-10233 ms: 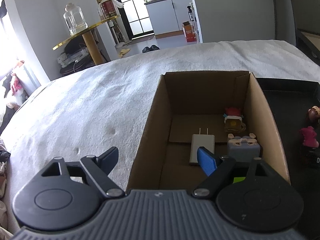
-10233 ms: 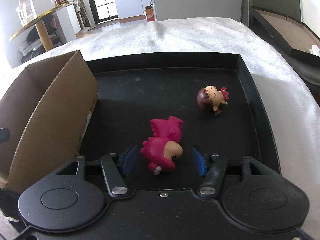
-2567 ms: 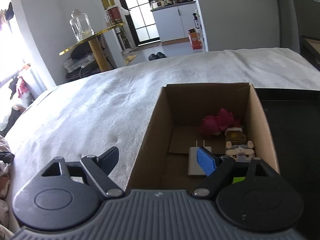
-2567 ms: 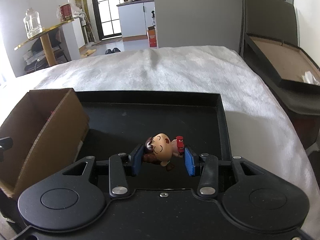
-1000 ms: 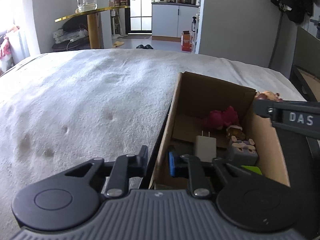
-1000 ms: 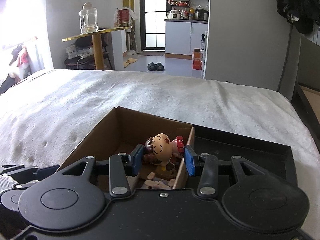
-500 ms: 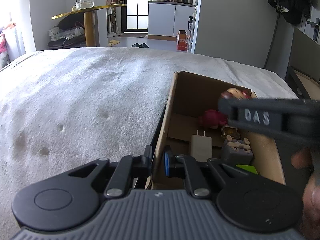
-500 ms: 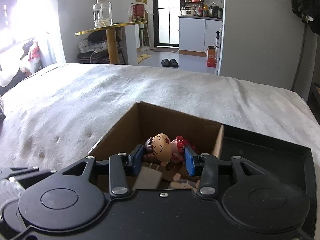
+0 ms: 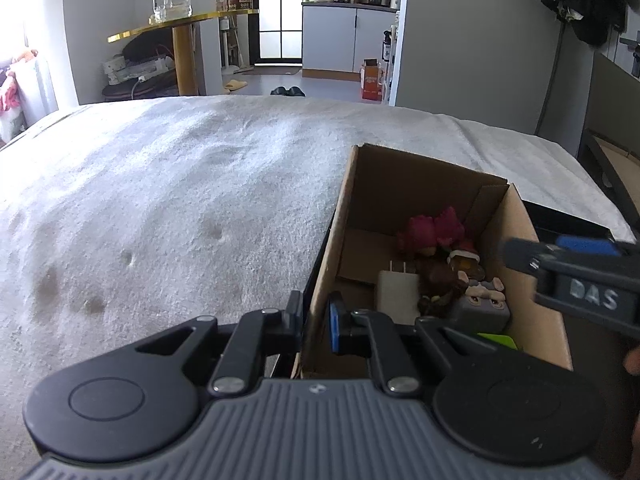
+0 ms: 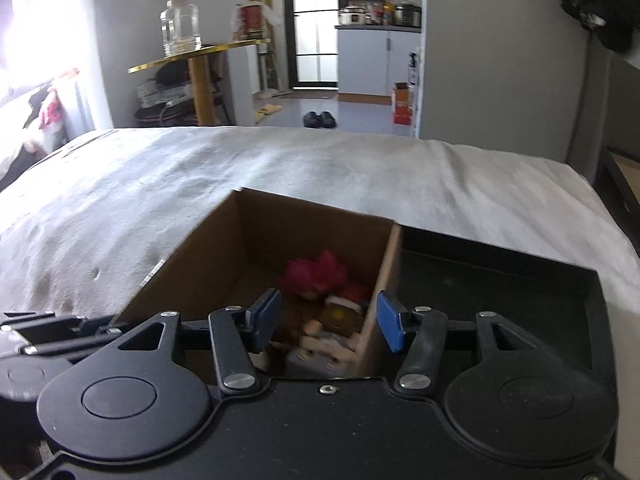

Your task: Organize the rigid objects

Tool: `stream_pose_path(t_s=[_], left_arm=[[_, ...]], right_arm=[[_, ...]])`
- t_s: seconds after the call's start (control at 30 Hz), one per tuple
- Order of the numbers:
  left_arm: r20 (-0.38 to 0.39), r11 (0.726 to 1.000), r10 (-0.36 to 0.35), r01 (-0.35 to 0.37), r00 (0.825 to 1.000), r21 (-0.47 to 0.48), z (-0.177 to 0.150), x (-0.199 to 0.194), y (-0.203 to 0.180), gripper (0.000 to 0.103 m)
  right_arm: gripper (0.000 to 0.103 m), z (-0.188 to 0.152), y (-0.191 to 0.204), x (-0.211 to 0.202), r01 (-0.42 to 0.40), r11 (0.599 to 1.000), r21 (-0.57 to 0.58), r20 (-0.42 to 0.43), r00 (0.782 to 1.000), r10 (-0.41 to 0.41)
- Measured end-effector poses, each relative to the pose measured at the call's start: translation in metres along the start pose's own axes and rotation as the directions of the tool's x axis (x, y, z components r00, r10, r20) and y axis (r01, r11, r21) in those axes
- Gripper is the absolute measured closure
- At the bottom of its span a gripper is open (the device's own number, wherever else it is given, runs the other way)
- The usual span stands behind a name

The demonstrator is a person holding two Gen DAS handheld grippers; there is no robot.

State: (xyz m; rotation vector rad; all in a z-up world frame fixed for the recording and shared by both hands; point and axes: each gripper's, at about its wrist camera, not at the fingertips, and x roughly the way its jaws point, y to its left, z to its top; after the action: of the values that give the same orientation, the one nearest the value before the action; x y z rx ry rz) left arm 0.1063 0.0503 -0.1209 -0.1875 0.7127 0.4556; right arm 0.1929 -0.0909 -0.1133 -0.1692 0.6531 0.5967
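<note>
The left gripper pinches the near left wall of the cardboard box. The right gripper is wide open and empty above it. The toys lie at the box's far end. If the pinch slips, the box could tip. Only the left view shows the white charger.

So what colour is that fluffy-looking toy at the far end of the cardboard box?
Bright pink, almost magenta. The toy shows best in the left wrist view.
</note>
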Motion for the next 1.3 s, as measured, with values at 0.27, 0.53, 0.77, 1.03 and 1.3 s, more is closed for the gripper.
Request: stream_pose_path(t_s=[0.27, 0.53, 0.77, 1.03, 1.3], left_arm=[[-0.04, 1.0, -0.016, 0.017, 0.999, 0.026, 0.005, 0.003, -0.004, 0.052], [-0.042, 0.995, -0.037, 0.041, 0.998, 0.095, 0.024, -0.009, -0.002, 0.029], [-0.052, 0.989, -0.118, 0.122, 0.992, 0.084, 0.042, -0.036, 0.004, 0.021], [-0.054, 0.974, -0.171, 0.177, 0.984, 0.143, 0.049, -0.068, 0.003, 0.015], [-0.051, 0.966, -0.197, 0.203, 0.979, 0.163, 0.051, -0.098, 0.012, 0.009]], right_arm=[[0.05, -0.015, -0.022, -0.013, 0.014, 0.998, 0.055, -0.029, 0.999, -0.012], [0.047, -0.013, -0.047, -0.034, 0.005, 0.994, 0.108, -0.045, 0.999, -0.001], [0.038, -0.009, -0.072, -0.058, -0.011, 0.979, 0.202, -0.047, 0.999, 0.021], [0.02, -0.006, -0.089, -0.096, 0.011, 0.977, 0.214, -0.008, 1.0, -0.01], [0.012, -0.009, -0.102, -0.128, 0.009, 0.97, 0.244, 0.009, 1.0, -0.012]])
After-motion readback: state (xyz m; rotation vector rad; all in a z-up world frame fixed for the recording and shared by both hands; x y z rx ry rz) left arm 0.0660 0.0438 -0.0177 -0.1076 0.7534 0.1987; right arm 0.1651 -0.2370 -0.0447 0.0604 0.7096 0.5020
